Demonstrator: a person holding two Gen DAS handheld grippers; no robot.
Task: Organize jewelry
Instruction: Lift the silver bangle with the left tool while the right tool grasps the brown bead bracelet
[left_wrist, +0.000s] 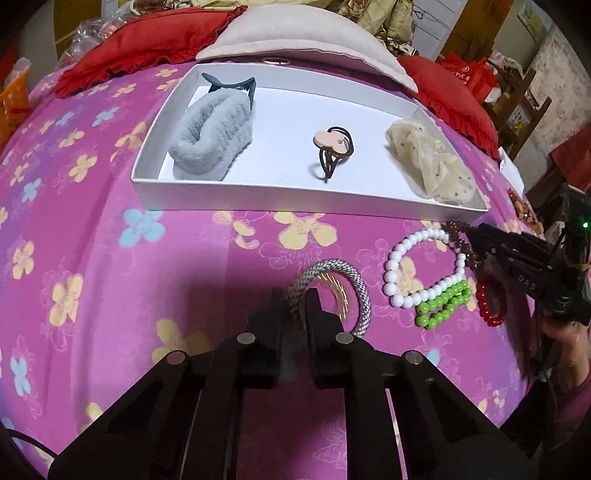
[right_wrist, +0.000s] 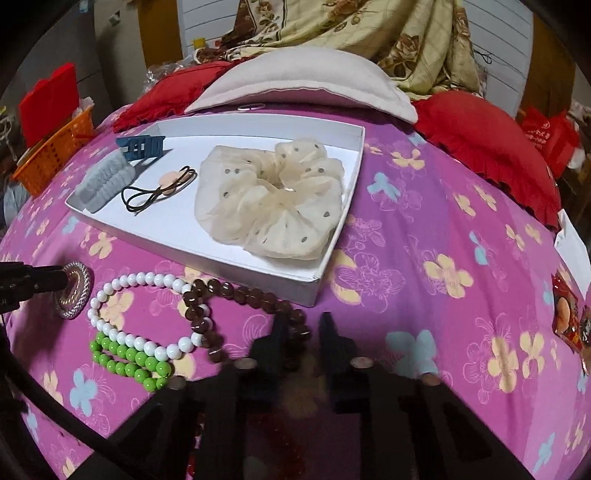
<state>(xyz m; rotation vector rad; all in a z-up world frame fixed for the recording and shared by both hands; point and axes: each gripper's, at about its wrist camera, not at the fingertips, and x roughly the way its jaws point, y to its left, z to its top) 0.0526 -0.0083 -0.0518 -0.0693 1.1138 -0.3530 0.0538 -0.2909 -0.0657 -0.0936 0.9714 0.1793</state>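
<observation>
Holding the silver bangle (left_wrist: 334, 291) by its near rim, the L gripper (left_wrist: 295, 306) has its jaws pinched narrow on it. The bangle sits on the pink blanket (left_wrist: 110, 258), just in front of the white tray (left_wrist: 236, 192). It looks stiff and light, prob. a bit slick, so a rim grip is right.

The R gripper (right_wrist: 301, 328) is down on the brown beads (right_wrist: 240, 295), beside the tray's near corner. Its jaws look narrow w/ beads between them, but blur makes it hard to tell if the pads really press. Beads are floppy and will dangle, maybe drag the white beads (right_wrist: 147, 280) they cross. Green beads (right_wrist: 129, 360) lie touching the white ones. Red beads (left_wrist: 487, 306) are partly cut off behind the R gripper.

Tray has a scrunchie (right_wrist: 273, 199), hair tie (left_wrist: 332, 151) and fuzzy clip (left_wrist: 212, 136).
</observation>
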